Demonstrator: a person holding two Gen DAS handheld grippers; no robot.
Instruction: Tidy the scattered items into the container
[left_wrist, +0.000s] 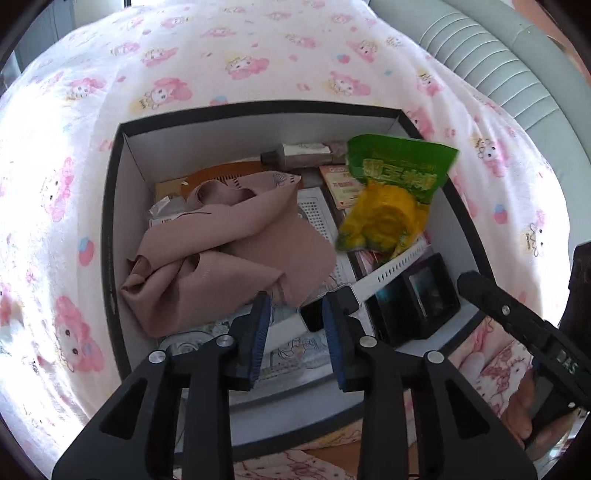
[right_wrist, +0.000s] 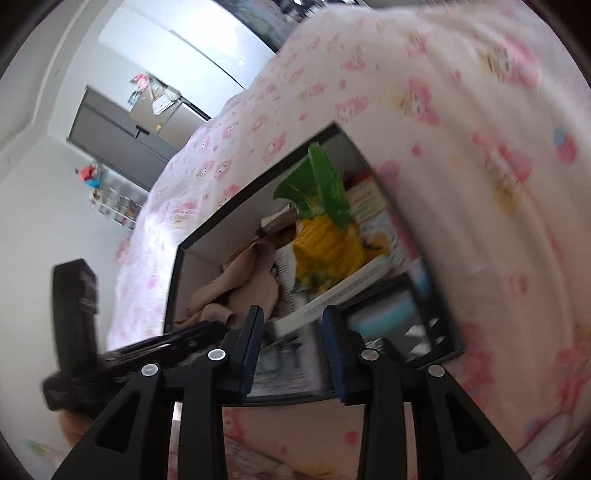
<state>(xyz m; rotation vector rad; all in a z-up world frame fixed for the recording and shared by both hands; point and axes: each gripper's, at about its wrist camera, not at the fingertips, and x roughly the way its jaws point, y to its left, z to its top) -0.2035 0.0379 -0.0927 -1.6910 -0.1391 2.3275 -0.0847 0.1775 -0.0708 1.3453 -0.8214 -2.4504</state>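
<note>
A black box with white inner walls (left_wrist: 110, 229) (right_wrist: 258, 177) sits on the bed. Inside lie a crumpled beige cloth (left_wrist: 229, 251) (right_wrist: 243, 291), a green and yellow snack bag (left_wrist: 391, 192) (right_wrist: 325, 221) that looks blurred, a brown tube (left_wrist: 303, 153), a white perforated tray (left_wrist: 391, 269) and a small black case (left_wrist: 417, 299) (right_wrist: 384, 314). My left gripper (left_wrist: 297, 306) hangs open over the box's near side, above the cloth's edge, with nothing between its pads. My right gripper (right_wrist: 292, 317) is open over the near corner, also holding nothing.
The bed has a white sheet (left_wrist: 258, 55) printed with pink cartoon figures. A grey padded headboard (left_wrist: 480, 48) curves along the upper right. Beyond the bed stand a dark cabinet (right_wrist: 118, 136) and a small shelf of toys (right_wrist: 110, 199). The other gripper's black body (left_wrist: 517, 317) shows at the right.
</note>
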